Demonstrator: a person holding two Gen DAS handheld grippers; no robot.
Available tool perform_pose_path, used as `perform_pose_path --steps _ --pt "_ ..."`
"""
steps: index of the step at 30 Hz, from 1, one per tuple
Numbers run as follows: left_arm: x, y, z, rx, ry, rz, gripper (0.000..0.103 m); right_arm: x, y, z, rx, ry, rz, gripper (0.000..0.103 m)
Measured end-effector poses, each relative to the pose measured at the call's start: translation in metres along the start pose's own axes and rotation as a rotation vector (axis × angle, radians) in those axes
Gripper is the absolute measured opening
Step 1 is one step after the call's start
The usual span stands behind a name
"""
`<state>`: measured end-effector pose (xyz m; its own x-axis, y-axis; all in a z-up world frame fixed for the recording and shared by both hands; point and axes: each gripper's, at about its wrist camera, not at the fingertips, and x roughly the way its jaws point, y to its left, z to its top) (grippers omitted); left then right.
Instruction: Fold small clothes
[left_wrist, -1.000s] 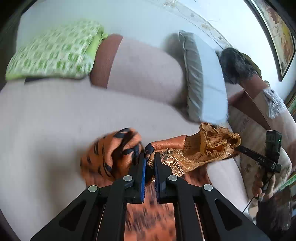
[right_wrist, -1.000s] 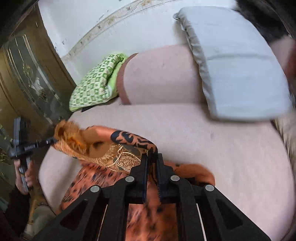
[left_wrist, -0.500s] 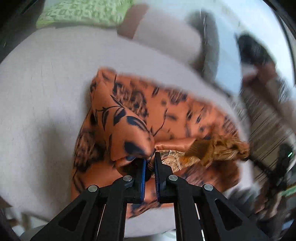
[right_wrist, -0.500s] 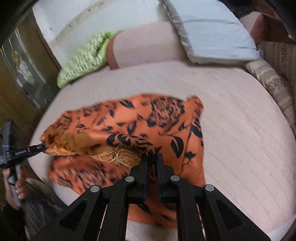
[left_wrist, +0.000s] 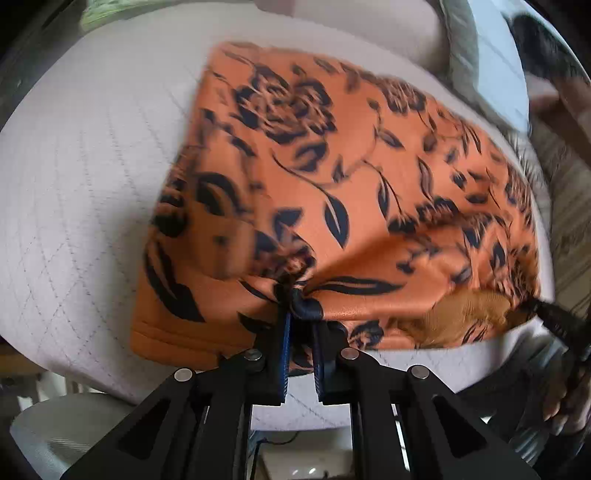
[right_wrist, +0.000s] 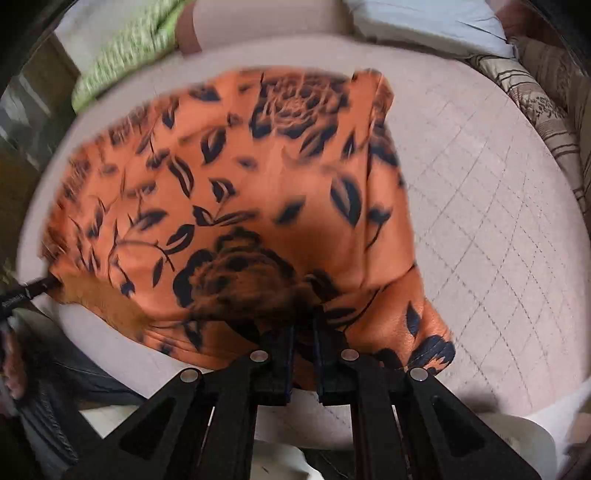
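Orange floral garment (left_wrist: 354, 192) is lying spread across the quilted pale mattress (left_wrist: 81, 192), its near hem gathered up along the mattress's front edge. The left gripper (left_wrist: 300, 310) is pinching a bunched fold of that hem between its fingers, while the right gripper (right_wrist: 303, 325) is clamping another bunch of the same edge, with cloth draping over its fingertips. A green patterned pillow (right_wrist: 125, 48) and a grey-blue pillow (right_wrist: 424, 18) are sitting beyond the garment.
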<state>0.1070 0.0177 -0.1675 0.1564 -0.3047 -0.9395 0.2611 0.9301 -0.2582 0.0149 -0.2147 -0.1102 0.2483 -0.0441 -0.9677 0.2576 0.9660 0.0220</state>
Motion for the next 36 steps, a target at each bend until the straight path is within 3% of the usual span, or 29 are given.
perform_pose_path --steps 2,4,8,10,13,15,16,18,20,21,22,23,24,27,29,31,33,34,36 --pt "-0.012 -0.005 -0.006 0.041 -0.019 -0.005 0.018 -0.014 0.000 -0.003 0.004 -0.047 0.018 0.016" --pt "-0.031 -0.004 -0.014 0.017 -0.041 -0.114 0.032 -0.028 -0.009 -0.006 0.057 -0.083 0.064 0.049" --pt "-0.069 0.014 -0.023 -0.053 -0.123 -0.237 0.048 -0.063 -0.038 -0.007 0.181 -0.199 0.183 0.062" --pt "-0.078 0.030 -0.016 -0.116 -0.169 -0.224 0.060 -0.068 -0.051 0.001 0.237 -0.224 0.220 0.077" --pt "-0.062 0.049 -0.008 -0.232 -0.136 -0.163 0.061 -0.051 -0.061 0.016 0.320 -0.199 0.195 0.078" --pt "-0.051 0.055 -0.001 -0.274 -0.119 -0.155 0.060 -0.032 -0.066 0.022 0.357 -0.181 0.208 0.070" --pt "-0.044 0.055 0.002 -0.284 -0.110 -0.124 0.060 -0.025 -0.067 0.021 0.362 -0.160 0.211 0.062" --pt "-0.025 0.062 0.001 -0.323 -0.071 -0.067 0.057 -0.009 -0.064 0.019 0.342 -0.114 0.195 0.057" --pt "-0.026 0.062 -0.005 -0.315 -0.100 -0.062 0.051 -0.001 -0.059 0.013 0.318 -0.102 0.157 0.040" --pt "-0.028 0.062 -0.005 -0.320 -0.103 -0.062 0.048 -0.001 -0.058 0.014 0.305 -0.099 0.163 0.026" --pt "-0.030 0.060 -0.004 -0.321 -0.120 -0.092 0.039 -0.004 -0.058 0.013 0.298 -0.108 0.161 0.016" --pt "-0.033 0.059 -0.006 -0.314 -0.133 -0.137 0.034 -0.008 -0.058 0.013 0.297 -0.128 0.136 0.012" --pt "-0.036 0.060 -0.007 -0.312 -0.141 -0.159 0.034 -0.010 -0.058 0.013 0.295 -0.145 0.126 0.010" --pt "-0.041 0.063 -0.008 -0.333 -0.183 -0.124 0.033 -0.012 -0.054 0.013 0.275 -0.167 0.115 0.008" --pt "-0.043 0.069 -0.010 -0.362 -0.184 -0.156 0.031 -0.016 -0.055 0.012 0.275 -0.179 0.120 0.008" --pt "-0.044 0.067 -0.013 -0.365 -0.193 -0.178 0.031 -0.017 -0.057 0.012 0.291 -0.191 0.140 0.014" --pt "-0.041 0.062 -0.014 -0.335 -0.181 -0.157 0.023 -0.011 -0.062 0.013 0.329 -0.185 0.179 0.014" --pt "-0.040 0.060 -0.012 -0.323 -0.172 -0.151 0.010 -0.007 -0.063 0.014 0.336 -0.168 0.199 0.014" --pt "-0.039 0.055 -0.011 -0.311 -0.182 -0.140 0.006 -0.001 -0.061 0.016 0.333 -0.140 0.202 0.007"
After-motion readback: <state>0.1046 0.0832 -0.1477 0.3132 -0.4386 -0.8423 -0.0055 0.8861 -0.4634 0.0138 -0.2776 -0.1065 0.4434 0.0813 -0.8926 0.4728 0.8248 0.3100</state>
